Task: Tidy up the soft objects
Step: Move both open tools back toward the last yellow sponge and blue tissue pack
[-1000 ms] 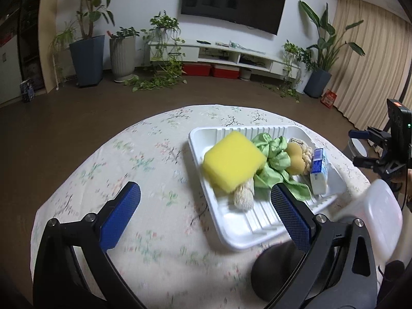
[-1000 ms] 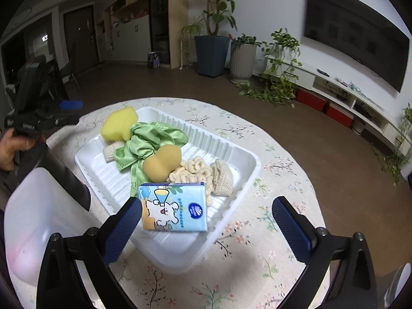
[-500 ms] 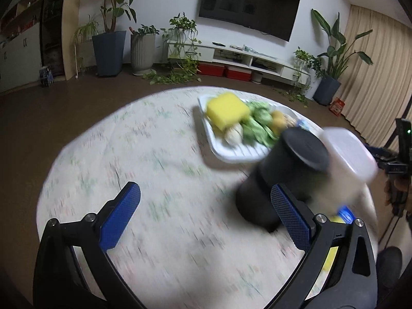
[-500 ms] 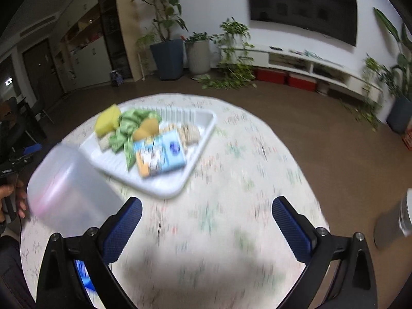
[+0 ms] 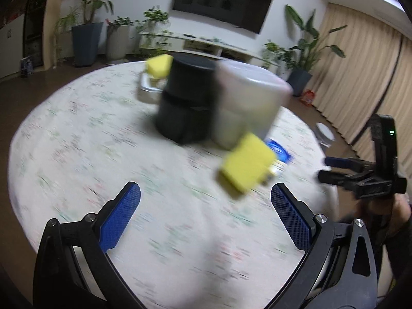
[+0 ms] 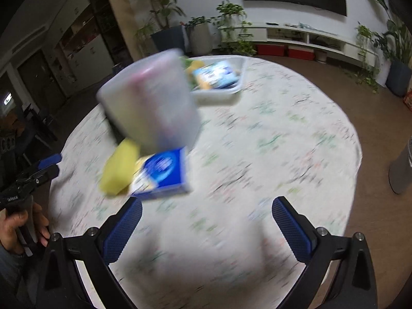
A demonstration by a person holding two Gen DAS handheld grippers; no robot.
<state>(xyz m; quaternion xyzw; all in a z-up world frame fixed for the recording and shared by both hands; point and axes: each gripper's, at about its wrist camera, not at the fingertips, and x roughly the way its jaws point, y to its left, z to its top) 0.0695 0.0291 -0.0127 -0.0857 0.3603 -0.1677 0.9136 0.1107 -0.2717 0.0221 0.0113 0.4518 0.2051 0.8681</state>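
Both views are motion-blurred. A yellow sponge [image 5: 246, 166] lies on the table near me, beside a blue tissue pack [image 5: 279, 153]; both show in the right wrist view, sponge [image 6: 119, 170] and pack [image 6: 162, 171]. The white tray [image 6: 219, 94] at the far side holds another tissue pack [image 6: 215, 76] and soft items; a second yellow sponge [image 5: 158, 65] sits in it. My left gripper [image 5: 204, 215] is open and empty above the cloth. My right gripper [image 6: 206, 228] is open and empty.
A black cylinder [image 5: 185, 100] and a translucent plastic container [image 5: 247, 105] stand mid-table, hiding most of the tray. The container also shows in the right wrist view [image 6: 149, 103]. The round table has a floral cloth [image 6: 283, 141]. A grey bin [image 6: 401, 170] stands on the floor at right.
Both grippers have pulled back from the tray toward the table's near side. The containers, near sponge and blue pack have come into view. Jaws stayed open.
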